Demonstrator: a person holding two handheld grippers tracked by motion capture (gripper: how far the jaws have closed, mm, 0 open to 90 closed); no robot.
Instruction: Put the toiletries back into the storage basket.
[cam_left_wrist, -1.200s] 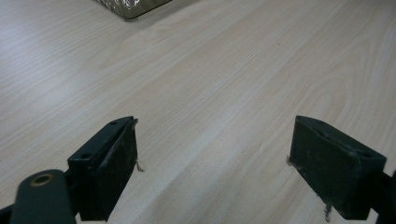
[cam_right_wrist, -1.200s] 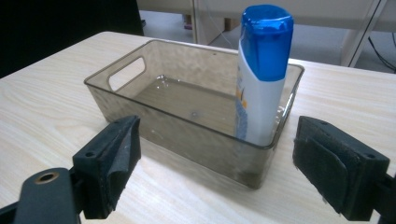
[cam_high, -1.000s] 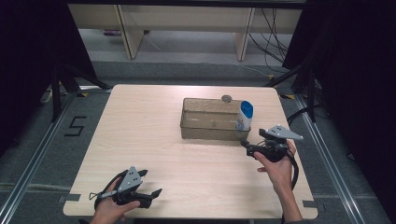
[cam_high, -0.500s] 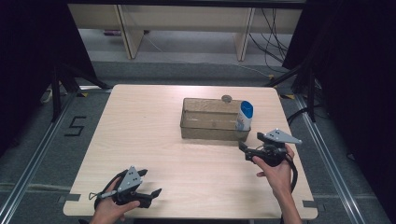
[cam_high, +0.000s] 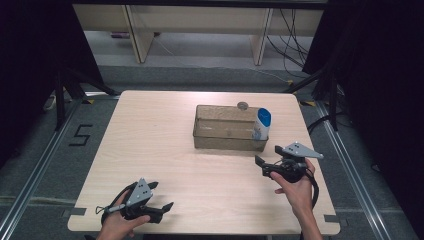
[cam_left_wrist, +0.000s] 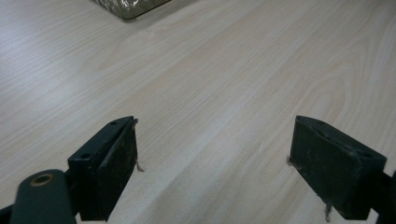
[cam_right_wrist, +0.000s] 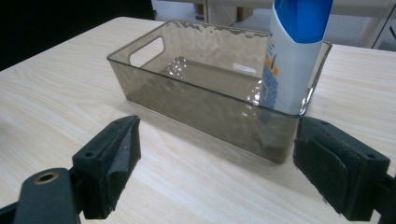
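Two grippers are held over the table, both with jaws spread and nothing between them. The left gripper is kept well short of the bin; the right gripper is aimed at it from just in front. A bottle is stood upright inside the bin's right end. It is probably light, stiff and smooth, best taken across its flat body below the blue cap.

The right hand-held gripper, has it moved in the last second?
Yes. The right hand-held gripper has drawn back from the bin toward the person's edge of the table. It is open and holds nothing.
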